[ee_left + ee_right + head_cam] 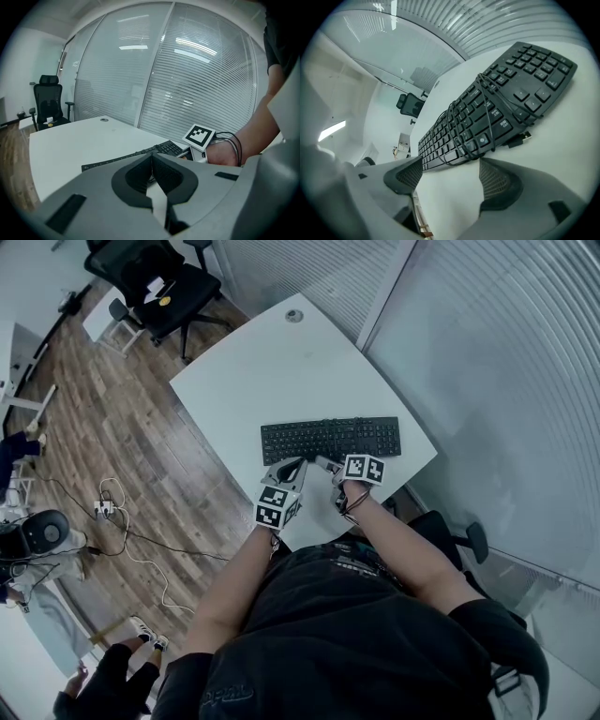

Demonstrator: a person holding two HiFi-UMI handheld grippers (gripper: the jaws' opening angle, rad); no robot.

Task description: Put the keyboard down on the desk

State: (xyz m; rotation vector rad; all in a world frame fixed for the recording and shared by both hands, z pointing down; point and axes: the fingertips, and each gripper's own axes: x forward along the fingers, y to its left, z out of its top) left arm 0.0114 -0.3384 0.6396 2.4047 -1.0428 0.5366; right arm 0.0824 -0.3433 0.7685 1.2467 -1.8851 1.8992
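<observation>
A black keyboard (pixel 330 439) lies flat on the white desk (pixel 281 371), its cable wound around its middle with the USB plug (pixel 524 138) loose on the desktop. My right gripper (pixel 330 469) sits just in front of the keyboard's near edge, jaws wide open with only bare desk between the pads (pixel 412 174). The keyboard (pixel 487 112) fills that gripper's view, apart from the fingers. My left gripper (pixel 289 472) hovers beside it at the near edge, its jaws closed together and empty (pixel 151 174). From there the keyboard (pixel 136 155) shows low across the desk.
Glass walls with blinds (pixel 487 381) run along the desk's far and right sides. A black office chair (pixel 155 282) stands past the desk's far left corner. Cables and a power strip (pixel 105 509) lie on the wooden floor to the left. A round cable grommet (pixel 294 315) marks the desk's far end.
</observation>
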